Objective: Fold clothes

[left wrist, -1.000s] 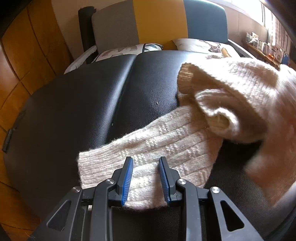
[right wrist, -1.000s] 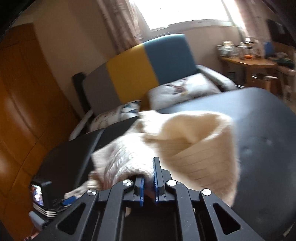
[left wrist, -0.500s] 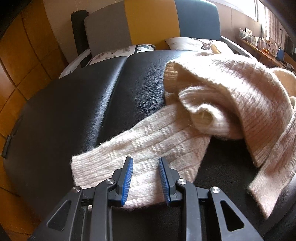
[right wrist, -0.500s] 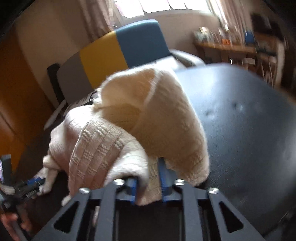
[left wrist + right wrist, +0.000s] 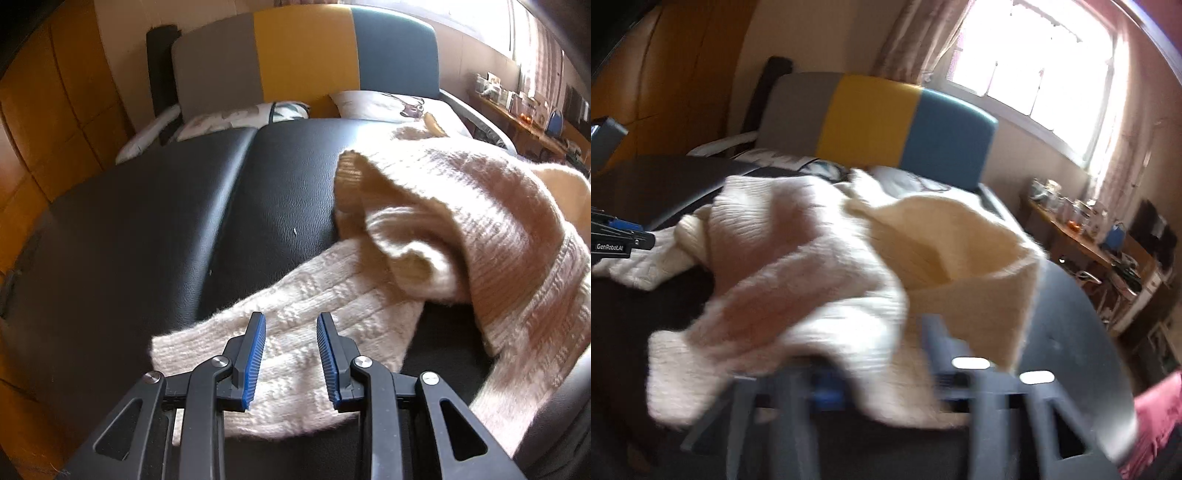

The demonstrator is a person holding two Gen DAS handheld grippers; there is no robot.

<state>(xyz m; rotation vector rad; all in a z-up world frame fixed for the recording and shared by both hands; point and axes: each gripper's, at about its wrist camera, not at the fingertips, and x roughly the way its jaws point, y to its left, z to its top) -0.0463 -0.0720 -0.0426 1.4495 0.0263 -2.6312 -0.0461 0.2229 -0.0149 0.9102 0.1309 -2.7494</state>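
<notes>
The cream knitted sweater (image 5: 461,221) is lying in a loose heap on the black padded surface (image 5: 147,240), on the right side of it in the left wrist view. 1 sleeve (image 5: 295,314) is stretching out flat toward the near left, and its cuff end is lying under the left gripper (image 5: 291,356). The body of the sweater is bunching up behind the sleeve, with a rolled edge and a hanging flap on the far right. No clean, flat fold is showing anywhere.

The left gripper is standing with its 2 blue-lined fingers apart, 1 on each side of a strip of sleeve, and it is not pinching the cloth. I cannot tell if the finger tips are touching the knit or hovering just over it.

The right wrist view is badly blurred. The right gripper (image 5: 882,373) is sitting near the lower edge, and sweater cloth is draping over its fingers. I cannot tell if its fingers are together, apart, or clamping the cloth.

My judgement: the folding is far from finished. The garment is looking crumpled, so spreading the body flat, bringing both sleeves in, and folding the body are all remaining.
</notes>
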